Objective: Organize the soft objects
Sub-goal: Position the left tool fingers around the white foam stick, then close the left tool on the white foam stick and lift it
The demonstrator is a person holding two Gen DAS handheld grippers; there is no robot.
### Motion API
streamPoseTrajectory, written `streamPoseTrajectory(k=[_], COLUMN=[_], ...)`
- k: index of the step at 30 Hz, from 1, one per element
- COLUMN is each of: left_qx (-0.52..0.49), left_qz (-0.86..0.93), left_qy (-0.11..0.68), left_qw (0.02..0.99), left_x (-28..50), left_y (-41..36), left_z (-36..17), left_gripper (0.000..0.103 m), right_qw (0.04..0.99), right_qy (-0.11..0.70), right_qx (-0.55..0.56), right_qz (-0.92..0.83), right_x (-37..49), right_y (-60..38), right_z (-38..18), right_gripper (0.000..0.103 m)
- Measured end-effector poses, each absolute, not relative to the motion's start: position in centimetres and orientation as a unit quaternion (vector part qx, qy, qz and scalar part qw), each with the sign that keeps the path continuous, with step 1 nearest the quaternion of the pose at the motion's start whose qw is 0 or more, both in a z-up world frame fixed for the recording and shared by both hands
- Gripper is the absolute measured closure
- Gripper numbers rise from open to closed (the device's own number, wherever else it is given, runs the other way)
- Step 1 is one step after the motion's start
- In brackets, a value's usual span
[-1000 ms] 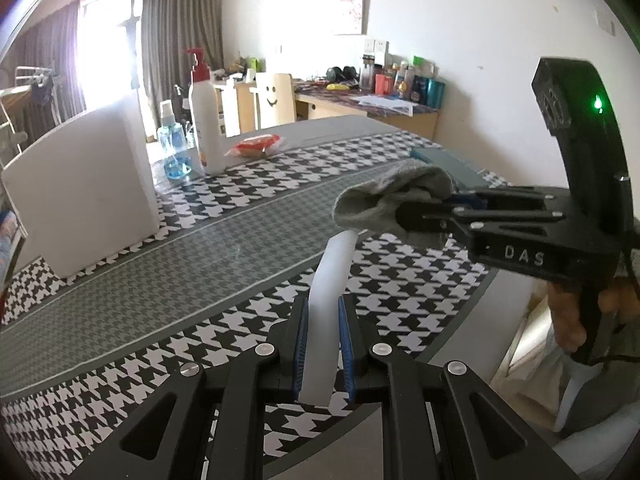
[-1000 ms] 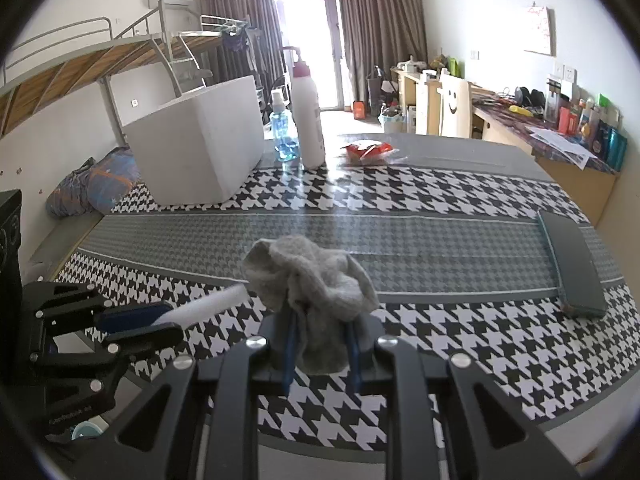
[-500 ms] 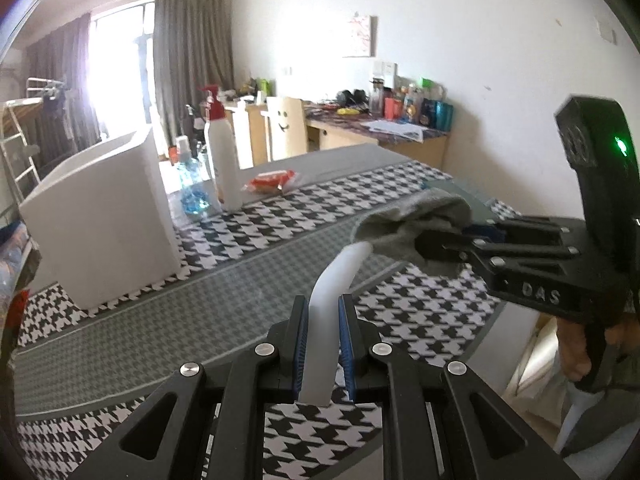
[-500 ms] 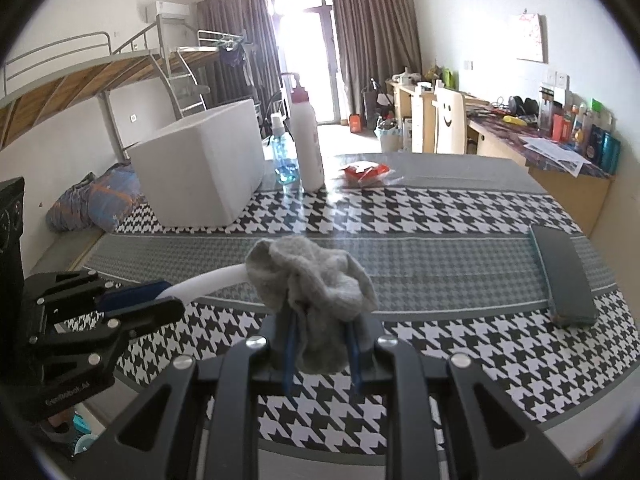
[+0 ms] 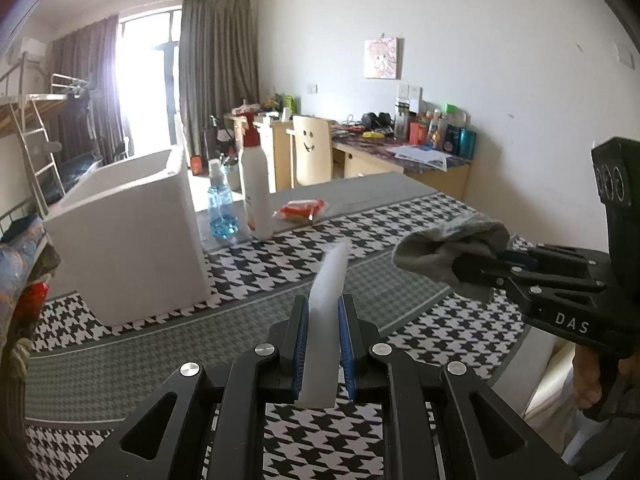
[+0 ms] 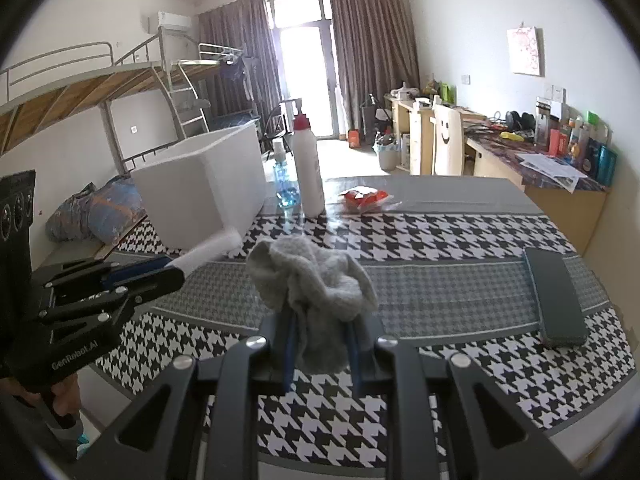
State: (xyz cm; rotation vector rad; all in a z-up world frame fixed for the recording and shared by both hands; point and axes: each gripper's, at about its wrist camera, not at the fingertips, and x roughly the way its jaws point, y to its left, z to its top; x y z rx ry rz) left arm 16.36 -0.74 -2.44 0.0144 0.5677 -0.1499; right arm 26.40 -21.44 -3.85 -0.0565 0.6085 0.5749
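Observation:
My left gripper is shut on a long white foam strip that sticks up and forward above the table; it also shows in the right wrist view. My right gripper is shut on a crumpled grey sock, held above the near table edge; the sock also shows in the left wrist view. An open white foam box stands on the table at the far left, also in the right wrist view.
On the houndstooth tablecloth stand a white pump bottle, a blue spray bottle and a red snack packet at the back. A dark flat case lies at the right. A desk and chair stand beyond.
Both grippers have risen and tilted up, still holding their objects. The white strip now points more toward the white box.

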Motion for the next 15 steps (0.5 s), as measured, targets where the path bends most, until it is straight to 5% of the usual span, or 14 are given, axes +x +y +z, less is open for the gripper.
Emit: streamPoseTrajectory(k=[15], left_qx=[0.007], left_qz=[-0.053], left_qy=[0.256], left_qw=[0.965], left_x=[16.9], left_y=[1.1], left_z=[0.0], left_gripper=[0.087], right_qw=[0.916], right_qy=[0.278], right_qx=[-0.017], right_qz=[0.288], right_x=[27.1], right_y=[-20.6], right_z=[-2.4], right_gripper=[0.078])
